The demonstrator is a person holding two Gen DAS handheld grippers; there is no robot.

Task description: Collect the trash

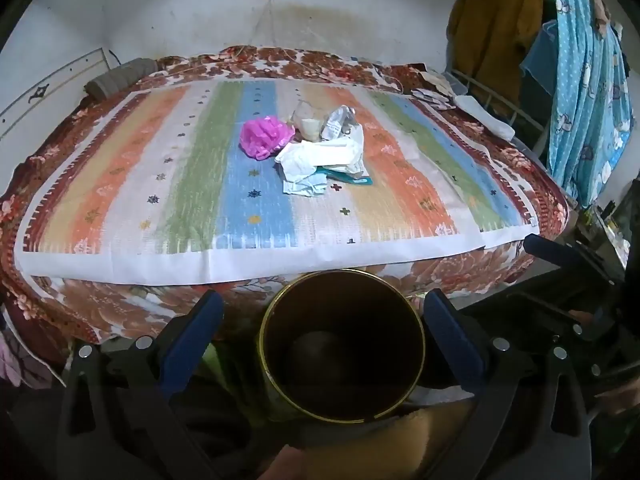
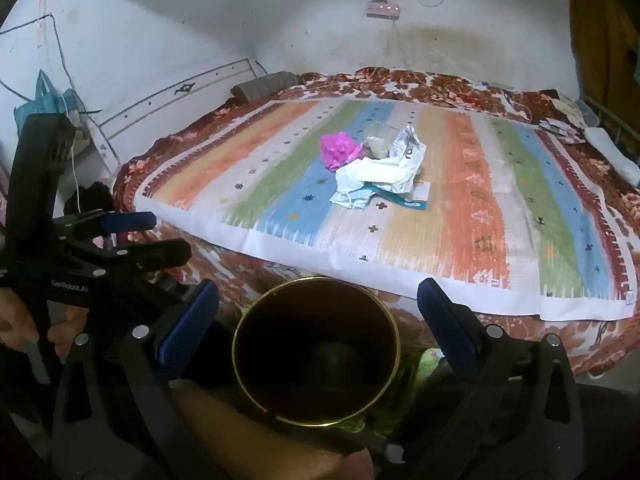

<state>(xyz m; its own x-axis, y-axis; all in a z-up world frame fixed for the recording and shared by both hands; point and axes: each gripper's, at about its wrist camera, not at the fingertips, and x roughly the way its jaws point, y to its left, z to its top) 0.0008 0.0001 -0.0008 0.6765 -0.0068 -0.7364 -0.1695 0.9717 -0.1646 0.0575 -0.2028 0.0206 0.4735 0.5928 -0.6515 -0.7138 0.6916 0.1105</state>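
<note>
A pile of trash lies mid-bed on a striped mat (image 1: 192, 184): a pink crumpled bag (image 1: 265, 136) (image 2: 338, 151), white crumpled paper (image 1: 324, 156) (image 2: 380, 174), a clear plastic bag (image 1: 310, 120), a silvery wrapper (image 1: 340, 122) (image 2: 406, 142) and a teal card (image 1: 352, 178) (image 2: 408, 202). A dark round bin with a gold rim (image 1: 342, 354) (image 2: 316, 350) sits below the bed's near edge, between the fingers in both views. My left gripper (image 1: 324, 316) is open and empty. My right gripper (image 2: 318, 304) is open and empty. The left gripper also shows in the right wrist view (image 2: 132, 236).
The bed has a red floral blanket (image 1: 120, 304) under the mat. Clothes and a blue patterned cloth (image 1: 588, 80) hang at the right. A rolled grey cloth (image 1: 120, 76) lies at the bed's far left. A power strip (image 2: 383, 10) hangs on the wall.
</note>
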